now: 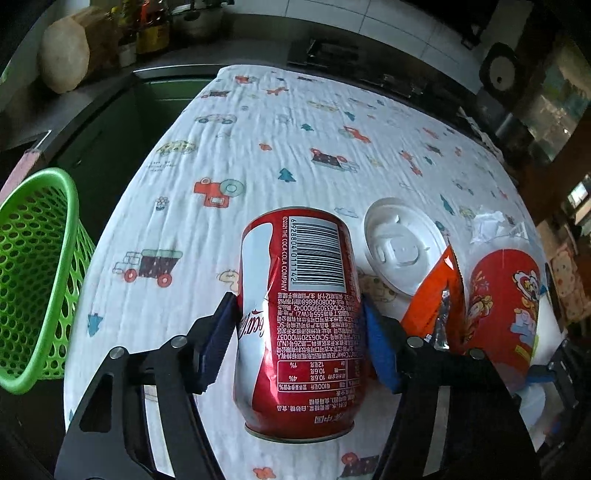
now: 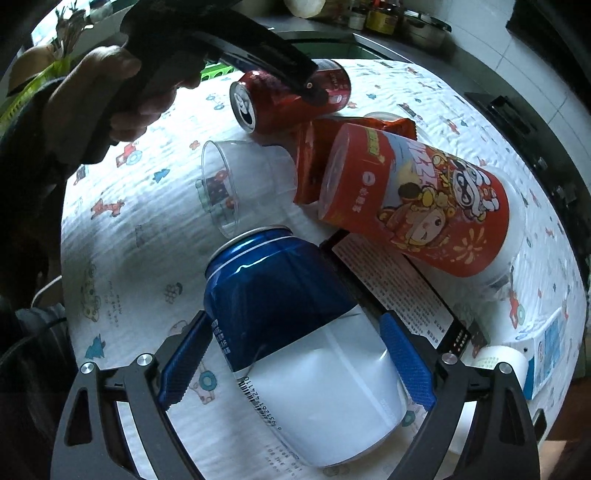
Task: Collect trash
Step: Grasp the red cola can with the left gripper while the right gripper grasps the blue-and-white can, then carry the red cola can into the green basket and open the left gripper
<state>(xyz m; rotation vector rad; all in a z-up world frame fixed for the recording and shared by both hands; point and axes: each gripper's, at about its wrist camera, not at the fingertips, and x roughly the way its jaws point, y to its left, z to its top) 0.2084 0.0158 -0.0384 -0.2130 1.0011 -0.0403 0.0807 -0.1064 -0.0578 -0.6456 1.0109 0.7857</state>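
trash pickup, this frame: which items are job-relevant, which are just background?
Job:
- red cola can, between the left gripper jaws
- blue-and-white can, between the right gripper jaws
- red printed cup
- orange snack wrapper
- clear plastic cup
- white lid
- green mesh basket, likely the bin

Background:
- printed tablecloth
- bottles on the counter

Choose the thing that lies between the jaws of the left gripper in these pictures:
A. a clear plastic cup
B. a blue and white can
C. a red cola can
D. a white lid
C: in the left wrist view the red cola can lies on its side on the tablecloth, with the left gripper and its blue pads at both flanks.
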